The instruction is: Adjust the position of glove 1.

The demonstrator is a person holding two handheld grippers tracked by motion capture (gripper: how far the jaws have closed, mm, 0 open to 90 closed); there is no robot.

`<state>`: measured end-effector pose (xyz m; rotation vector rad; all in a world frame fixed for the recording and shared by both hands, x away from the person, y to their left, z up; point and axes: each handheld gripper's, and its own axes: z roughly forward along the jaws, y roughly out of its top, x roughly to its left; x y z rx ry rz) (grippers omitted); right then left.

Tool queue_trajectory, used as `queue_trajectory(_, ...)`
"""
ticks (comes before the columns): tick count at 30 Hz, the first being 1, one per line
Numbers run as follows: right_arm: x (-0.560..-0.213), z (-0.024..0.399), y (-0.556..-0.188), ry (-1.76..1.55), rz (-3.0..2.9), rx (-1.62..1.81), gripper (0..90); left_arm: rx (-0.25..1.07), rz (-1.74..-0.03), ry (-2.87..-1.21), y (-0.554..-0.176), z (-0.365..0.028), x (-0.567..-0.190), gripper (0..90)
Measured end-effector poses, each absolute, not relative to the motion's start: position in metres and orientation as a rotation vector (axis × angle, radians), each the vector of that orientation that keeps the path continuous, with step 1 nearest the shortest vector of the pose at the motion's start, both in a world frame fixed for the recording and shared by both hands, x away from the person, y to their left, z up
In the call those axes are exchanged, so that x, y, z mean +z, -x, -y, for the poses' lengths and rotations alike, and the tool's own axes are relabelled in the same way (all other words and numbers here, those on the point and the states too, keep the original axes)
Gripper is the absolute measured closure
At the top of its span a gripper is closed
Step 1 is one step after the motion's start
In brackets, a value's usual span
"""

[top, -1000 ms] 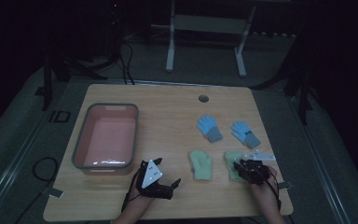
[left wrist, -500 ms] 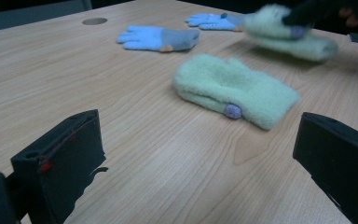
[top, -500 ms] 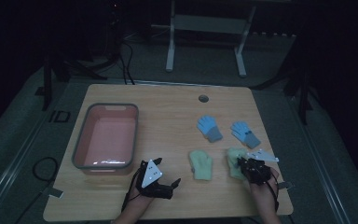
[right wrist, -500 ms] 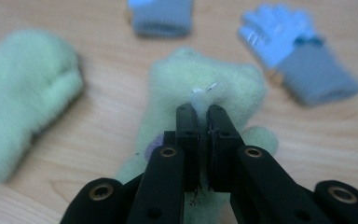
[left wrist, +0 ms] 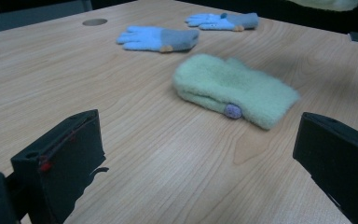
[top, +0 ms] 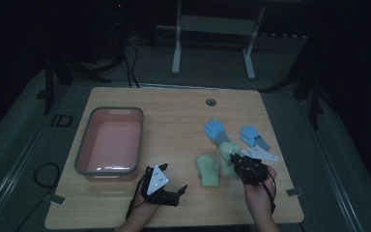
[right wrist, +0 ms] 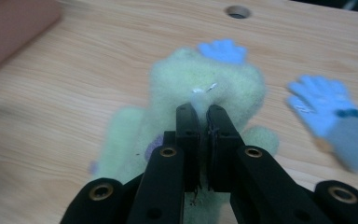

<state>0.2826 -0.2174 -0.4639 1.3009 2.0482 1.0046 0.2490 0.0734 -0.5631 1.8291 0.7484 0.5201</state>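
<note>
Right gripper (right wrist: 203,108) has lifted the green mitten (right wrist: 205,86) — jaws just closed.

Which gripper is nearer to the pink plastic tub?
Left. The left gripper sits just off the pink plastic tub's near right corner; the right gripper, shut on a pale green fleece mitten, is across the table.
</note>
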Motion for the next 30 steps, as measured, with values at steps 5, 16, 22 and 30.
queue_trajectory(5,-0.465,0.192,-0.282,-1.270,-2.099,1.017,85.4,0.523,-0.745,-1.831,-0.249,-0.073,-0.563,2.0)
queue_trajectory(16,-0.492,0.168,-0.287,-1.283,-2.176,0.991,85.3,0.522,-0.742,-1.832,-0.249,-0.073,-0.563,2.0)
queue_trajectory(22,-0.507,0.166,-0.290,-1.274,-2.192,0.926,85.2,0.522,-0.741,-1.835,-0.249,-0.073,-0.563,2.0)
queue_trajectory(30,-0.522,0.168,-0.294,-1.310,-2.216,0.903,84.6,0.520,-0.747,-1.830,-0.249,-0.073,-0.563,2.0)
